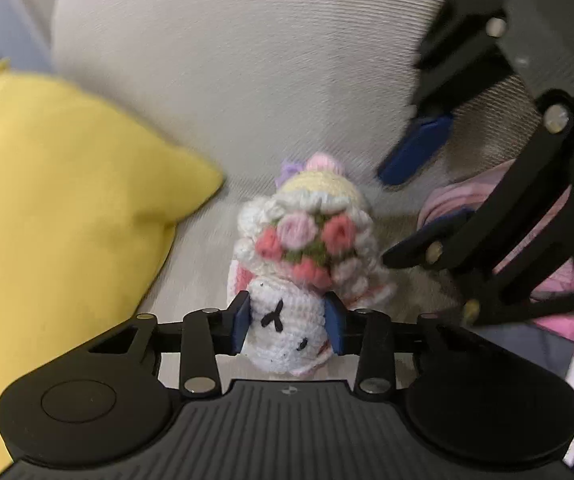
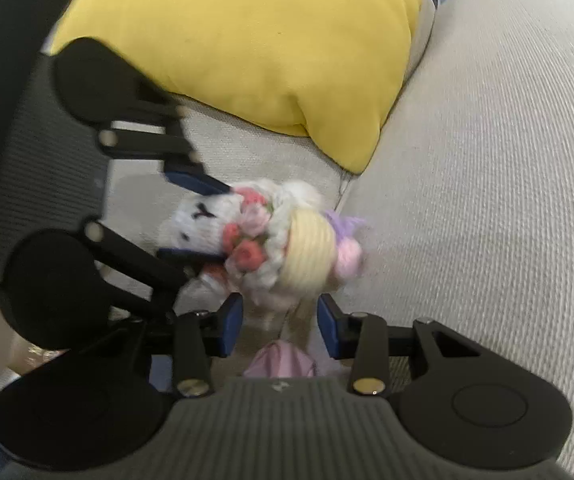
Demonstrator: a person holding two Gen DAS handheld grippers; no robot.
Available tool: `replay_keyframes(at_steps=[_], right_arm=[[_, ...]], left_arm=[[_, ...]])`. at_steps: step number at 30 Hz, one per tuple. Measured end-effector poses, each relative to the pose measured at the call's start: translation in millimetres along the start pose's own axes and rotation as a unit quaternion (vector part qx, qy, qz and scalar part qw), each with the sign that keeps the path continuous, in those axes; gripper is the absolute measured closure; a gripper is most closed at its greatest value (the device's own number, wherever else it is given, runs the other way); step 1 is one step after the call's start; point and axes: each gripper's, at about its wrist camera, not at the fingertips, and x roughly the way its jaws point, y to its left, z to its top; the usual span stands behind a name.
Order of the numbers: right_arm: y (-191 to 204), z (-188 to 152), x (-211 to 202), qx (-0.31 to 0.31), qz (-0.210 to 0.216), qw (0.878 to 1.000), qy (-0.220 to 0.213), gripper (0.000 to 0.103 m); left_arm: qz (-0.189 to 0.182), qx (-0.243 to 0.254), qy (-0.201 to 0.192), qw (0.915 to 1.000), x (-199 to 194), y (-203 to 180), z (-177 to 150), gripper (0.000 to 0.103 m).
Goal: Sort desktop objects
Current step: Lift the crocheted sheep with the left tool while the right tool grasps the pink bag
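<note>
Pale ribbed sofa fabric filled the background of both wrist views, and everything you worked on lay on its seat. At the far left of your left wrist view a yellow cushion leaned on the seat, its corner reaching toward the middle. Just right of that corner lay the crochet doll, a white knitted toy with a cream hat, a band of pink and red yarn roses, and a face stitched in black thread.

Your left gripper had the doll's white head between its blue pads; both pads sat against the head's sides, so the tongs were pinching the doll, neither spread wide nor pressed together. The right wrist view showed the same hold from the side, one blue pad above the face and one below it.

Further right, your right gripper hung over the seat beside the doll's hat end. Its tongs were spread apart. In its own view the right gripper had the doll's body just ahead of its pads, and you could not tell from that blurred picture whether either pad touched the yarn. Pink cloth lay at the right edge, partly behind that gripper.

No brand name, label or readable writing showed on any of these things.
</note>
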Motion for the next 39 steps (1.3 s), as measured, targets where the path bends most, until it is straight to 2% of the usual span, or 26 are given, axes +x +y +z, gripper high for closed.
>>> replay_keyframes(at_steps=[6, 9, 14, 15, 16, 17, 18, 20, 25, 28, 33, 37, 39], right_arm=[[6.2, -1.9, -10.0, -0.013, 0.022, 0.999, 0.029, 0.060], [12.3, 0.6, -2.6, -0.029, 0.011, 0.997, 0.069, 0.059], [30.2, -1.1, 4.6, -0.074, -0.032, 0.991, 0.111, 0.059], [33.7, -2.7, 5.0, -0.082, -0.043, 0.989, 0.119, 0.062], [36.7, -5.0, 5.0, -0.090, -0.057, 0.987, 0.124, 0.070], [37.0, -10.3, -3.2, -0.095, -0.070, 0.985, 0.126, 0.071], [37.8, -12.9, -5.7, -0.094, -0.076, 0.985, 0.125, 0.074], [39.0, -18.6, -15.8, -0.088, -0.082, 0.986, 0.113, 0.094], [51.7, -27.6, -44.6, -0.078, -0.088, 0.989, 0.089, 0.094], [61.1, -35.6, -62.8, -0.065, -0.063, 0.993, 0.080, 0.093], [83.0, -53.5, -81.1, -0.042, -0.020, 0.997, 0.061, 0.093], [96.0, -59.6, -79.2, -0.014, 0.013, 0.999, 0.038, 0.093], [104.9, -61.6, -77.3, -0.011, 0.015, 0.999, 0.026, 0.093]], left_arm=[[0.030, -0.045, 0.021, 0.9983, -33.8, 12.4, -32.3, 0.061], [0.053, -0.062, 0.020, 0.9964, -54.0, 19.6, -41.8, 0.061], [0.065, -0.098, 0.014, 0.9929, -90.3, 20.4, -56.0, 0.061], [0.068, -0.103, 0.011, 0.9923, -98.3, 20.6, -60.2, 0.061], [0.071, -0.108, 0.007, 0.9916, -103.1, 14.7, -64.9, 0.061], [0.073, -0.114, 0.003, 0.9907, -111.7, 13.5, -69.4, 0.061], [0.074, -0.122, 0.000, 0.9898, -118.6, 14.4, -72.1, 0.061], [0.073, -0.138, -0.008, 0.9877, -125.7, 16.6, -75.8, 0.061], [0.074, -0.169, -0.027, 0.9824, -148.5, 7.5, -90.9, 0.061], [0.072, -0.179, -0.038, 0.9805, -156.8, -1.8, -98.3, 0.061], [0.067, -0.191, -0.055, 0.9779, -194.5, -20.5, -122.5, 0.061], [0.067, -0.203, -0.066, 0.9746, -205.3, -30.3, -135.8, 0.061], [0.069, -0.210, -0.068, 0.9728, -210.5, -34.5, -141.8, 0.061]])
